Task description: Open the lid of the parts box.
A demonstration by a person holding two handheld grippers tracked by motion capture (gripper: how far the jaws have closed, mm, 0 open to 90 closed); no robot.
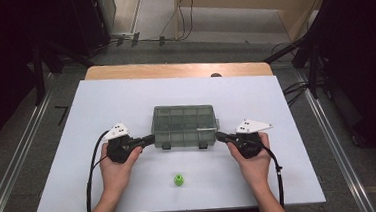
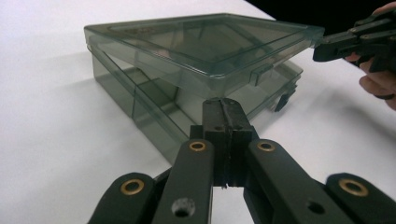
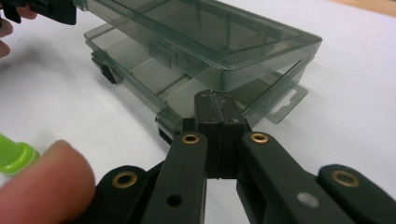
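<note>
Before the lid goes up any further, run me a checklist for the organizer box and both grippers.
1. Left gripper shut, tip at the box's near left corner: ok.
2. Right gripper shut, tip at the near right corner: ok.
3. Lid of the organizer box lifted off the base along its front edge: ok.
4. Front latches released: ok.
5. Green piece lies on the table, apart from the box: ok.
6. Whether the tips bear on lid or base: cannot tell.

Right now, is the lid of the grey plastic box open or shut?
Partly open: the lid stands lifted above the box, with a gap along its front edge.
</note>
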